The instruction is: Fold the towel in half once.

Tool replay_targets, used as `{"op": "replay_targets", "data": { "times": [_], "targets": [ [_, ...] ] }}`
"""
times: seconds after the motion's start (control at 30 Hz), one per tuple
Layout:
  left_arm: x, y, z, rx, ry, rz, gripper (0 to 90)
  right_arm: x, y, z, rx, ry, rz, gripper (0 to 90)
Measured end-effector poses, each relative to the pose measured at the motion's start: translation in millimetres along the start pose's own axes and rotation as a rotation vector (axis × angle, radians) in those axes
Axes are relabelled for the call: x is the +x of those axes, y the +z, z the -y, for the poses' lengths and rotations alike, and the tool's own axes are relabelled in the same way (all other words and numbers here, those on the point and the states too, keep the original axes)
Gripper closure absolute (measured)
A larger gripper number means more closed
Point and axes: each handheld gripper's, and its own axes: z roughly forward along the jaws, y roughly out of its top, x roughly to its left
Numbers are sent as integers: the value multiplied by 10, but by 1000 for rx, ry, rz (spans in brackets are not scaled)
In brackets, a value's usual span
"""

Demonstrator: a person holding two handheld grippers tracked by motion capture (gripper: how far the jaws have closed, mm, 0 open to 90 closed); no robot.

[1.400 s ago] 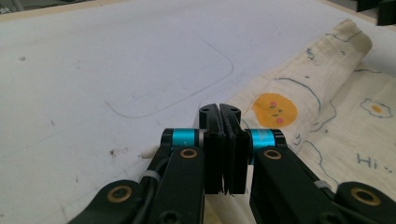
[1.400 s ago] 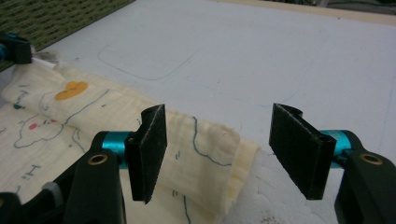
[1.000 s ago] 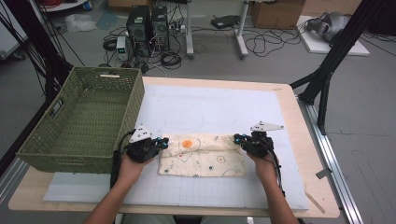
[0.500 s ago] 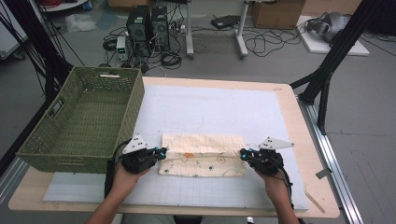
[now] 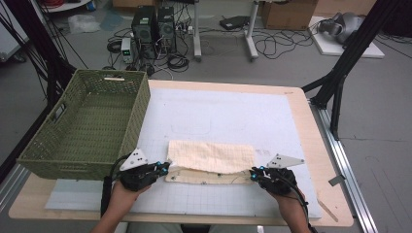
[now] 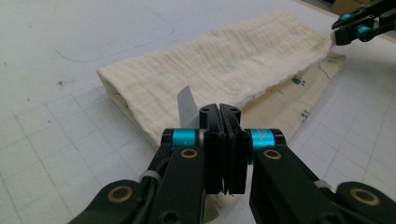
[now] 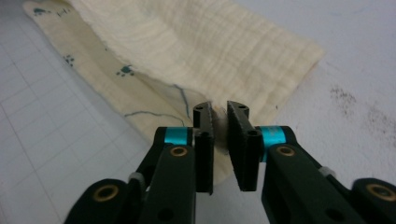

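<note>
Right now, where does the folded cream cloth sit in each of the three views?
High view: the cloth lies on the white gridded mat, near the table's front edge, between the left tool and the right tool.
Left gripper view: the cloth runs from centre to upper right.
Right gripper view: the cloth spreads across the upper middle.
Shared landmark: the mat's grid lines.

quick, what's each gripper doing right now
left gripper: shut on the near left corner of the cloth.
right gripper: jaws have just been opening, cloth edge between them, no longer pinched.
</note>
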Motion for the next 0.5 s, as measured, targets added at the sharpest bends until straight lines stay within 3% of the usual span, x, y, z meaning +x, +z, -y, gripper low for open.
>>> {"op": "replay_targets", "data": {
  "times": [0.03, 0.07, 0.1, 0.13, 0.27, 0.4, 0.5],
  "targets": [
    [0, -5, 5, 0, -2, 6, 851, -10, -8, 7, -5, 21, -1, 670],
    [9, -9, 3, -13, -17, -2, 748, -31, -23, 11, -17, 49, 3, 648],
    [28, -22, -7, -26, -41, 2, 588, -46, -51, 12, -30, 63, 12, 641],
    [49, -39, -21, -44, -58, 12, 557, -57, -77, 7, -46, 75, 25, 632],
    [78, -84, -59, -94, -66, -12, 551, -87, -139, -2, -105, 105, 61, 613],
    [125, -13, -41, -64, -80, -57, 552, -59, -53, -27, -74, 98, 55, 615],
    [155, 74, -26, -15, -90, -87, 554, 6, 39, -49, -31, 59, 35, 629]
  ]
}}
